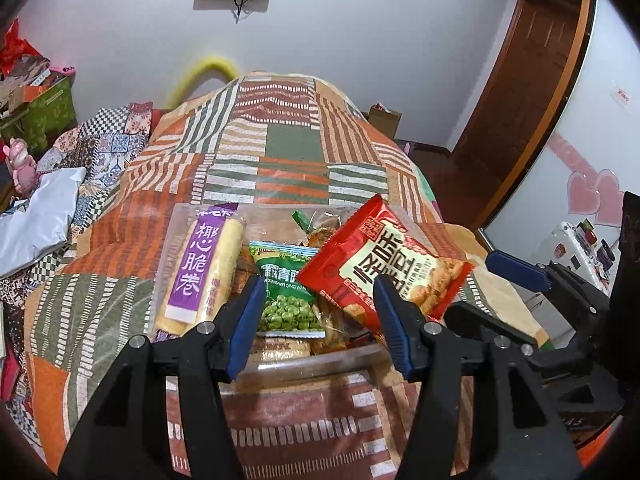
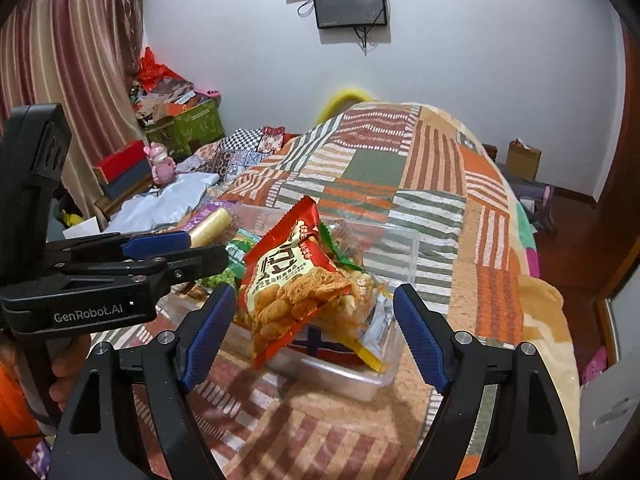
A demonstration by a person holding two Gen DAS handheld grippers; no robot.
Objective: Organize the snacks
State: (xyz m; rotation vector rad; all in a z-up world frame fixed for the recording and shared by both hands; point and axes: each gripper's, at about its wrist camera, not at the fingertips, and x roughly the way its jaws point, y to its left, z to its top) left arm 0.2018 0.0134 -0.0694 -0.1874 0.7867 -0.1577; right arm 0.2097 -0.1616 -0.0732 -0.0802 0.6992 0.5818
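Note:
A clear plastic tray (image 1: pixel 304 360) on the patchwork bedspread holds several snack packs: a purple-labelled roll pack (image 1: pixel 200 268), a green pea pack (image 1: pixel 286 292) and a red cracker pack (image 1: pixel 384 264) that leans tilted on the pile. My left gripper (image 1: pixel 320 312) is open just in front of the tray, touching nothing. My right gripper (image 2: pixel 316 336) is open around the near end of the tray (image 2: pixel 352 380); the red cracker pack (image 2: pixel 292 280) lies between its fingers untouched. The left gripper (image 2: pixel 176 256) shows at the left of the right wrist view.
The patchwork bedspread (image 1: pixel 280 152) covers the bed. A grey cloth (image 1: pixel 36 216) and boxes (image 1: pixel 40 112) lie at the left. A wooden door (image 1: pixel 520 92) stands at the right. A brown bag (image 2: pixel 524 160) sits beyond the bed.

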